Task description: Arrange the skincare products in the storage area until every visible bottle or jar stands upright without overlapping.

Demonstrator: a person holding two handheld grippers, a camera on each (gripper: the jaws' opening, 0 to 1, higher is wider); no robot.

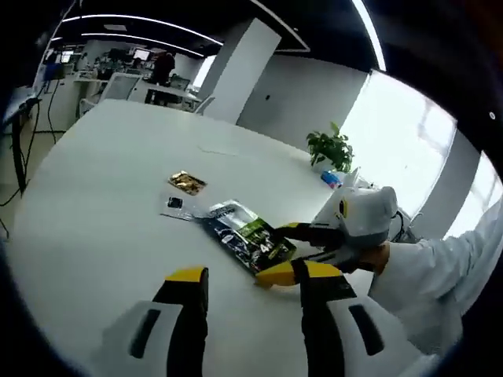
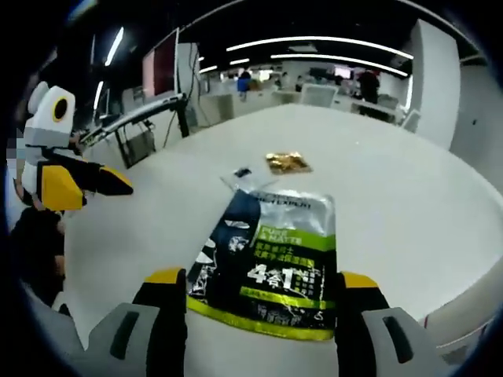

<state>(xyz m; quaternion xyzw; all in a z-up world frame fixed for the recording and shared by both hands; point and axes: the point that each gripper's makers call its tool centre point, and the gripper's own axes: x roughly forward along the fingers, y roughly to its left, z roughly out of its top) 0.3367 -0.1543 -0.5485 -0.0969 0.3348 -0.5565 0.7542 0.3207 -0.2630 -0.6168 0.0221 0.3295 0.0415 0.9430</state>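
A flat pouch (image 2: 271, 259), dark with a green label and a silver top, lies on the white table (image 2: 409, 196). My right gripper (image 2: 261, 279) stands open, its yellow-tipped jaws on either side of the pouch's near end. In the left gripper view the same pouch (image 1: 236, 228) lies ahead, with the right gripper (image 1: 271, 251) reaching in from the right around its end. My left gripper (image 1: 245, 275) is open over bare table with nothing between its jaws. It also shows at the left of the right gripper view as the left gripper (image 2: 94, 182). No bottle or jar is in sight.
A gold sachet (image 1: 187, 182) and a small dark sachet (image 1: 175, 203) lie just beyond the pouch. A potted plant (image 1: 330, 148) and a blue item (image 1: 330, 179) stand at the table's far edge. A white sleeve (image 1: 440, 275) is at right. Desks and chairs fill the room behind.
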